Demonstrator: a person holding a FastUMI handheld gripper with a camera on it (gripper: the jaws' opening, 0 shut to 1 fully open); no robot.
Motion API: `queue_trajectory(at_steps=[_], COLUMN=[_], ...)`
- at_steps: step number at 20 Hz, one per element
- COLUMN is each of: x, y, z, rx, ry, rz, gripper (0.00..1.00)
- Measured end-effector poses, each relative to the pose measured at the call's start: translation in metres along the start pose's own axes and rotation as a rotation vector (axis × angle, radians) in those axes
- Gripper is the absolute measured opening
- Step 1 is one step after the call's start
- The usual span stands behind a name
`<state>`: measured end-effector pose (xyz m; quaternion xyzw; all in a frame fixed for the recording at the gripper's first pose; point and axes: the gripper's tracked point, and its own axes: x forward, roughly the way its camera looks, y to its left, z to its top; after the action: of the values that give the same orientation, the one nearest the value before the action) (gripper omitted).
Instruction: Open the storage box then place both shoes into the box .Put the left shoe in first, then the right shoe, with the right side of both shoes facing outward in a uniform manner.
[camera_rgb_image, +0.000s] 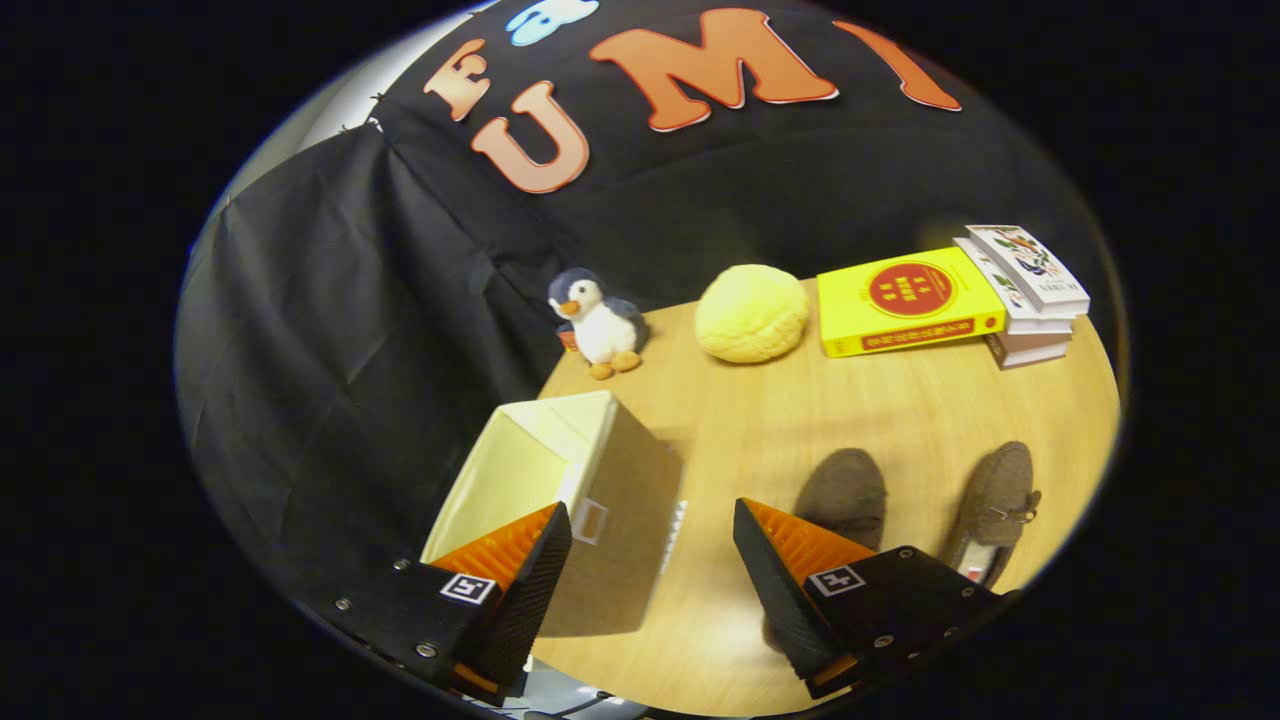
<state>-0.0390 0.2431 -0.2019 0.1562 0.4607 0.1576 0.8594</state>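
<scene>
Two brown shoes lie on the bench (900, 410): one shoe (845, 490) just beyond the right finger, partly hidden by it, the other shoe (995, 505) beside it, apart, further right. Gripper (650, 560) hangs open, fingers wide apart, nothing between them but bench and the box wall; the box (560, 480) stands open-topped at the bench's left edge, its near wall behind the left finger. Beyond, near the cloth wall: toy penguin (598, 320), yellow ball (750, 313), stacked books (960, 295).
</scene>
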Motion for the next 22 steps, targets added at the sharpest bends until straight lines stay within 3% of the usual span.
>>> queue_trajectory(at_steps=[8,13,16,19,22], x=[0.006,0.026,0.041,0.047,0.055], y=[-0.097,-0.128,-0.131,-0.149,-0.155], z=[-0.054,-0.069,-0.072,-0.082,-0.085], rx=[0.023,-0.005,-0.010,-0.070,-0.034], ry=[0.110,0.155,0.171,0.207,0.201], rz=[-0.202,-0.263,-0.253,-0.311,-0.318], gripper=[0.95,0.82,0.74,0.63,0.55])
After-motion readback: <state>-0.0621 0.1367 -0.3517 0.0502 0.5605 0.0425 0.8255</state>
